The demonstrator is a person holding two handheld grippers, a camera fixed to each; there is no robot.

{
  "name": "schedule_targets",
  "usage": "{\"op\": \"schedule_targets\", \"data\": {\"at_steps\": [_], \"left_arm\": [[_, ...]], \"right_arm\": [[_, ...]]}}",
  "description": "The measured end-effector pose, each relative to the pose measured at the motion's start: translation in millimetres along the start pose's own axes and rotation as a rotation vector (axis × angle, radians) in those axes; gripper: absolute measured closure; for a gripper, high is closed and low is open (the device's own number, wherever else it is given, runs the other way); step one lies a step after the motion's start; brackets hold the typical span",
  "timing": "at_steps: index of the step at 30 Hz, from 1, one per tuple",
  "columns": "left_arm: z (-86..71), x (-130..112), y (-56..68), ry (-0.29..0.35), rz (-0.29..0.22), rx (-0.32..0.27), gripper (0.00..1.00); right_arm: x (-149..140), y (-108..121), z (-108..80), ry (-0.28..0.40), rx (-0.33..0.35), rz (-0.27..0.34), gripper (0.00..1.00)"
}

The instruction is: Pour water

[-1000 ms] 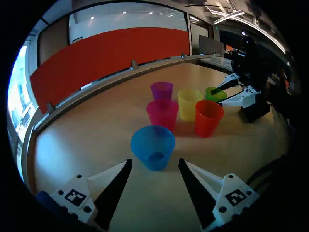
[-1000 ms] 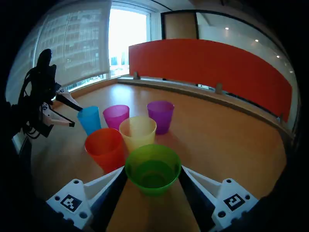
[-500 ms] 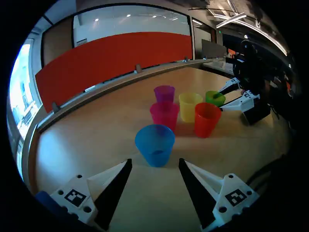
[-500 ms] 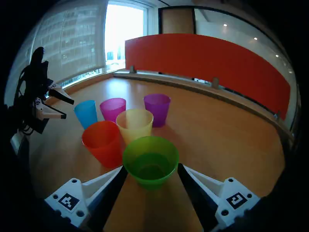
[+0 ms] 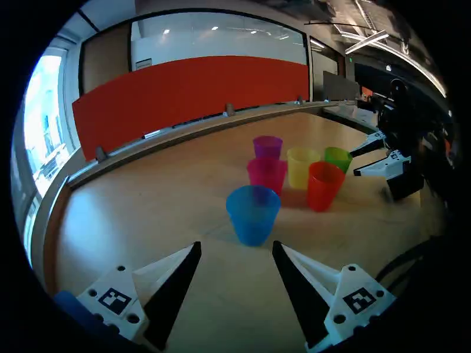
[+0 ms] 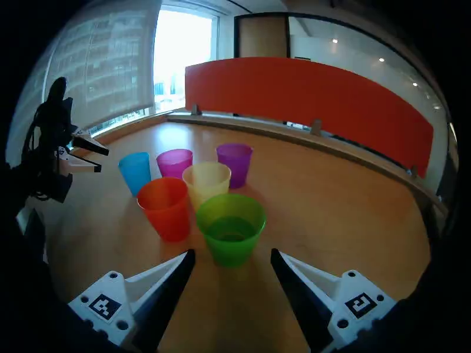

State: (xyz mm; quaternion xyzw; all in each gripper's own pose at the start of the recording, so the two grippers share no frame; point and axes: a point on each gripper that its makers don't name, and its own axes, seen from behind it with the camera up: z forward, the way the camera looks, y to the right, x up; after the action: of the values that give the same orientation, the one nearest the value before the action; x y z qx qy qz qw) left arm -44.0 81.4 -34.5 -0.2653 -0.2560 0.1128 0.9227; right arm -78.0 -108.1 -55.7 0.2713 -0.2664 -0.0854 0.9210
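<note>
green cup: closest to the right gripper. Looking down into it from the right gripper view, there's a darker level low inside, looks like water to me.
blue cup: front of the bunch in the left gripper view. The rim faces the camera, but I can't tell if anything's in it.
other cups: orange cup, yellow cup, pink cup and purple cup are all upright and clustered tight on the wooden table. I can't make out their contents.
left gripper: fingers spread wide, holding nothing. The blue cup is just ahead of the tips, not touched.
right gripper: also spread wide and empty. The green cup is right at the tips with bare wood on both sides.
view differences: the left gripper view gets the green cup side-on at the far end, so its inside is hidden. It also shows the right gripper off beside that cup. The right gripper view has a bright window and the left gripper near the blue cup.
background: long red wall panel.
</note>
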Motion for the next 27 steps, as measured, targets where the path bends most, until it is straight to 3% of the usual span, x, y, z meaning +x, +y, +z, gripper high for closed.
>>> {"op": "schedule_targets", "data": {"at_steps": [6,15,27], "left_arm": [[-10.6,-6.4,-17.7,0.025,-0.044,0.058,0.10],[-33.7,-10.7,-41.5,0.105,-0.154,0.154,0.10],[-66.5,5.3,-55.3,0.251,-0.153,0.285,0.10]], "right_arm": [[0.2,-2.3,-16.3,0.030,-0.040,0.008,0.01],[12.7,7.4,-44.2,0.122,-0.143,0.040,0.01],[42.1,36.9,-75.7,0.324,-0.316,0.094,0.01]]}}
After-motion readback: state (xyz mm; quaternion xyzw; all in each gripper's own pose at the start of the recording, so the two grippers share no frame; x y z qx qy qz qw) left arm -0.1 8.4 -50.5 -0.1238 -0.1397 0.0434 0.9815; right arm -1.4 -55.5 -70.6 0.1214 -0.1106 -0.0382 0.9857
